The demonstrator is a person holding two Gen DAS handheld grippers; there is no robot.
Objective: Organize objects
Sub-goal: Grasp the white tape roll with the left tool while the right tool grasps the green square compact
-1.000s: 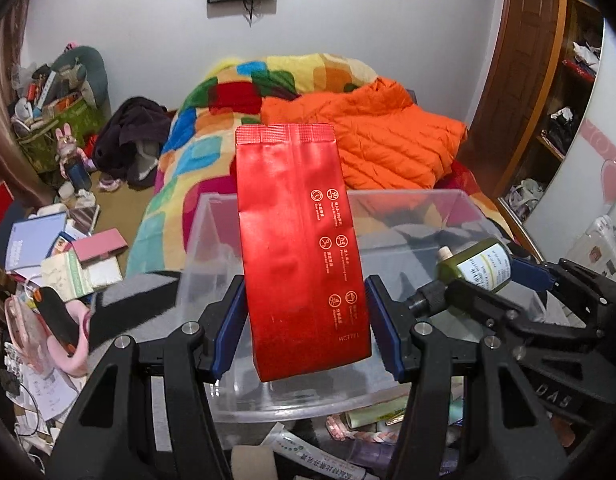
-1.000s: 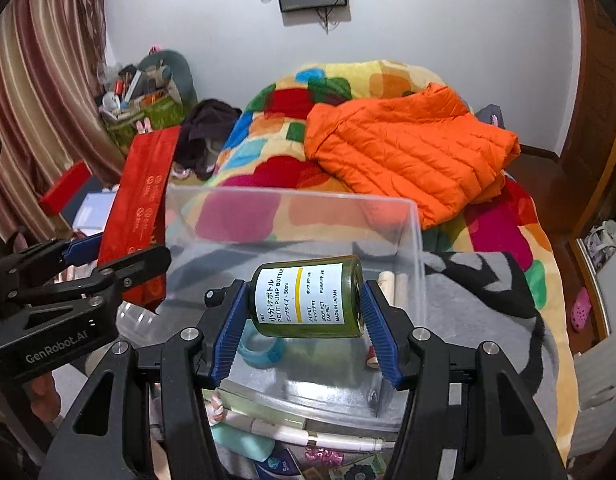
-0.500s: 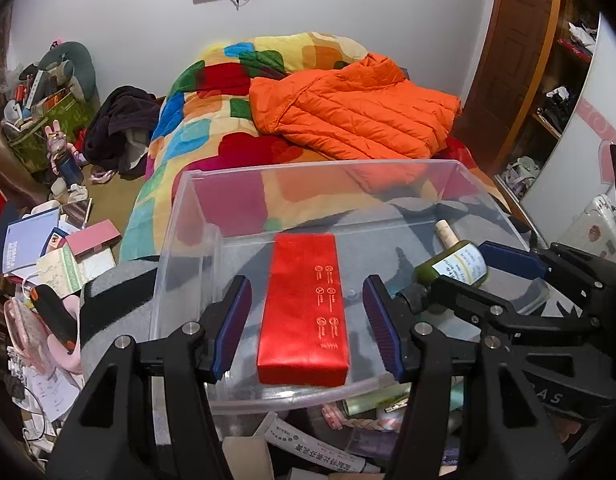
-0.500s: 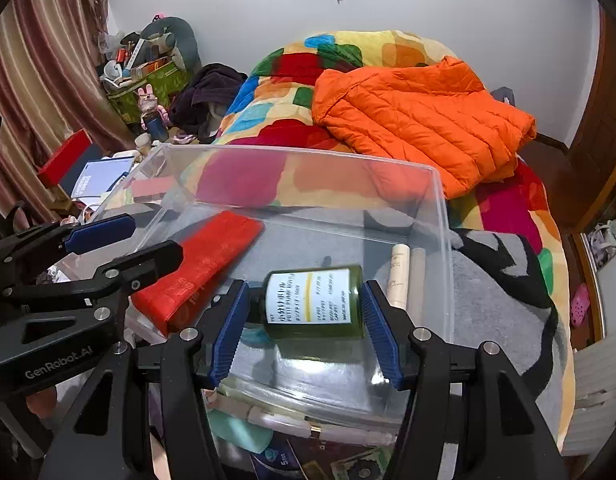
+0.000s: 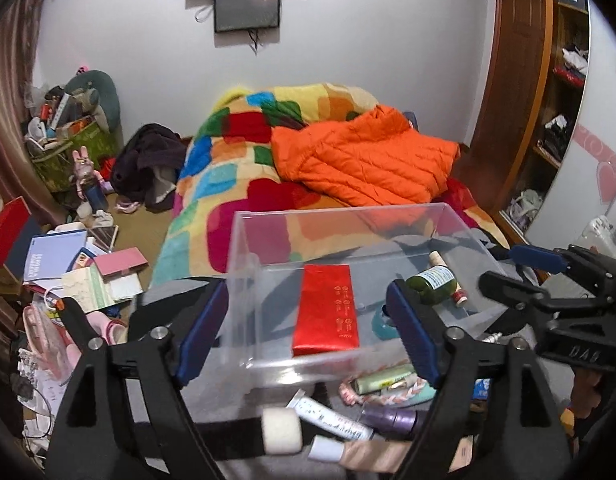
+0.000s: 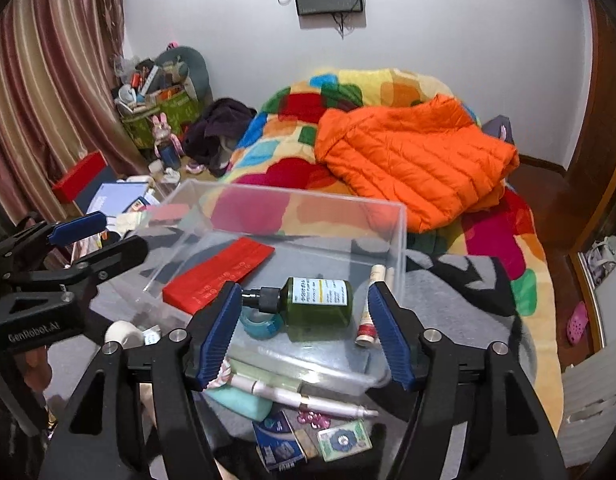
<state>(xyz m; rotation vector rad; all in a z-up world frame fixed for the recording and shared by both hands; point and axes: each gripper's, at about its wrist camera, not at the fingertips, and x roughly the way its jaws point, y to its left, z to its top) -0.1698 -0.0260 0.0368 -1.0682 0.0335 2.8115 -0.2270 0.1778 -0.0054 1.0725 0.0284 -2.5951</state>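
A clear plastic bin (image 5: 348, 216) (image 6: 299, 200) stands on a grey blanket on the bed. A red foil pouch (image 5: 328, 308) (image 6: 219, 276) lies flat inside it. A green pump bottle (image 5: 432, 280) (image 6: 320, 300) lies on its side in the bin beside a teal tape roll (image 6: 259, 322) and a white tube (image 6: 372, 300). My left gripper (image 5: 308, 336) is open and empty in front of the bin. My right gripper (image 6: 303, 332) is open and empty just before the bottle.
Loose items lie in front of the bin: tubes (image 5: 332, 416), a braided band (image 5: 388, 392), a white pen (image 6: 303, 400), small packets (image 6: 308, 436). An orange jacket (image 5: 364, 160) lies on the bed. Books and clutter (image 5: 79, 264) cover the floor at left.
Both grippers opened. The red pouch went from upright in my left gripper to lying flat in the bin. The green bottle was let go into the bin. Both grippers drew back.
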